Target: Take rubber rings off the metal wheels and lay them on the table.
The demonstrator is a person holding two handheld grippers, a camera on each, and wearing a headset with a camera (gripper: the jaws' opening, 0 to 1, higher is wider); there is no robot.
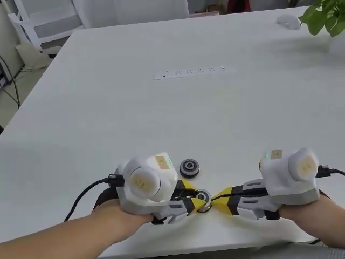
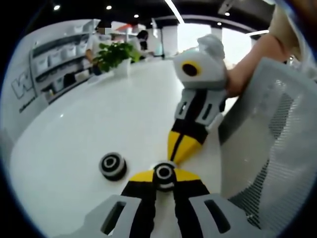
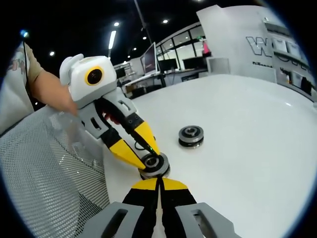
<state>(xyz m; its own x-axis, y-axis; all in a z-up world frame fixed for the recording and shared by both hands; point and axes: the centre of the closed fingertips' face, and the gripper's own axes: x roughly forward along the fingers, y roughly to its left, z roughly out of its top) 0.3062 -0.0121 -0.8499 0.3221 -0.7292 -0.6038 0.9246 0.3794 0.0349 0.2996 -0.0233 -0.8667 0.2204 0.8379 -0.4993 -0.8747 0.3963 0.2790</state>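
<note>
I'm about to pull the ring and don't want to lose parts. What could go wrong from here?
1. The held wheel sits in the left tongs right by the table edge; if it slips during the pull, it may fall off.
2. The right tongs look shut at its rim; a jerk could knock the second wheel, which lies close by, into rolling.

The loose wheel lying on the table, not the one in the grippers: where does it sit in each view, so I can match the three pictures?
Head view: loose wheel at bottom centre, just beyond the gripped wheel.
Left gripper view: loose wheel at lower left, left of the gripped wheel.
Right gripper view: loose wheel near centre, up and right of the gripped wheel.
Shared landmark: the gripped wheel.
</note>
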